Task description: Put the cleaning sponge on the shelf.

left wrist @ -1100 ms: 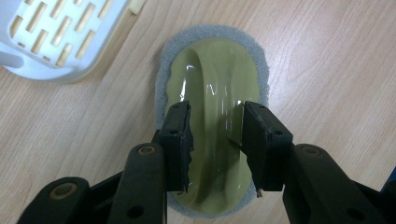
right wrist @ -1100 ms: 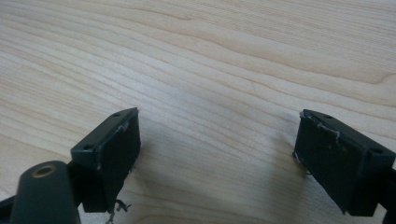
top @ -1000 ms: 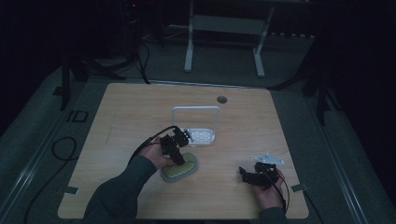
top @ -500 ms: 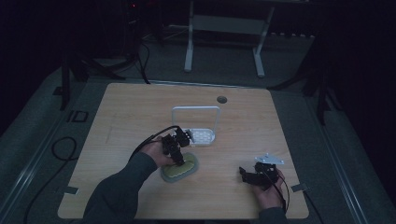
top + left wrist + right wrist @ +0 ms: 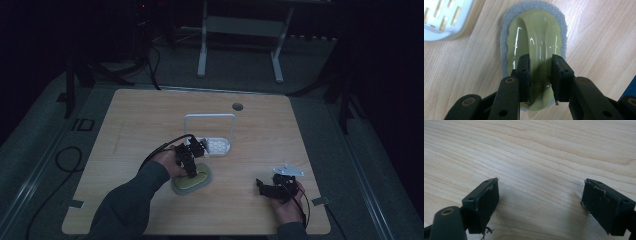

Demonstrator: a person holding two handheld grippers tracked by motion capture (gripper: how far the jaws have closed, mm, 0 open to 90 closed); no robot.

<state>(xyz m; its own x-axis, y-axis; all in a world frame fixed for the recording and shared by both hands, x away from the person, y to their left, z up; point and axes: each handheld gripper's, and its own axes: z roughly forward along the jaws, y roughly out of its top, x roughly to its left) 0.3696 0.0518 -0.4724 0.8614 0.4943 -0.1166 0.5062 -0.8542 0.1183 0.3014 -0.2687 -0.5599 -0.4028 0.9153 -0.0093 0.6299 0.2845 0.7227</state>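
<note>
l gripper (image 5: 540,80) points down over the scrub pad (image 5: 534,47), jaws have just been closing and now sit on either side of the pad's raised yellow-green handle ridge; pads look to be touching the ridge flanks, so pinching the handle, tho how firm i can't tell. grabbing the ridge makes sense: it's the only part tall enough to bite, the grey sponge rim lies flat on the table (image 5: 150,115).

pad lies flat at approx table centre, slightly toward 7 o'clock, in high view (image 5: 191,179). white slotted tray (image 5: 216,146) w/ wire hoop handle sits just beside it at 1 o'clock, not touching as far as i can see, prob the pad's holder.

r gripper (image 5: 541,205) spread wide, nothing between jaws, bare wood below. parked at 5 o'clock (image 5: 272,189), well apart from pad, out of the way while l works.
</note>
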